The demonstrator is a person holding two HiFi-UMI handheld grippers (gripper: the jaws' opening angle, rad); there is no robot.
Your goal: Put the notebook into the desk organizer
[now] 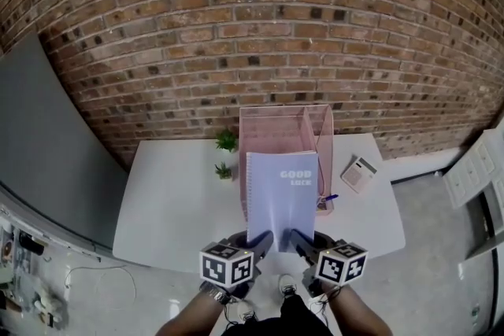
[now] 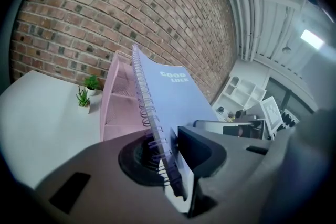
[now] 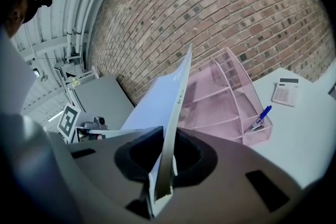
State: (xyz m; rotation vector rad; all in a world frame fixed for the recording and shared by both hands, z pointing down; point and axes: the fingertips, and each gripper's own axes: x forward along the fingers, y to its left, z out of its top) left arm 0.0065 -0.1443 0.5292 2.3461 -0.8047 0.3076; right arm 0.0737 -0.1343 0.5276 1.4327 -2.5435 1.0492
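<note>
Head view shows the notebook (image 1: 282,197), pale blue with a spiral binding, held clear of the white table (image 1: 173,201) over its near edge. It sits between the person and the pink mesh desk organizer (image 1: 272,126), which stands at the middle of the table's far edge, against the brick wall. The notebook is not yet in any slot. Its cover faces the person and its top edge points toward the organizer's open front. The left gripper (image 1: 256,244) has the lower corner on the binding side. In the left gripper view its jaws are drawn in to a narrow gap, pinching the cover and pages just beside the wire coils. The right gripper (image 1: 303,244) has the opposite lower corner, and in the right gripper view its jaws are clamped nearly together on the thin free edge of the pages. A grip at both bottom corners probably keeps the floppy book flat and square, so it can be steered edge-first between the mesh dividers instead of sagging or fanning open. Two small potted plants (image 1: 227,141) stand just left of the organizer, toward the far-left part of the table. A calculator (image 1: 359,173) lies near the right edge, and a blue pen (image 1: 328,200) rests in the organizer's low front tray. That tray is already occupied, so I judge the taller upright compartments behind it to be the likely target.
</note>
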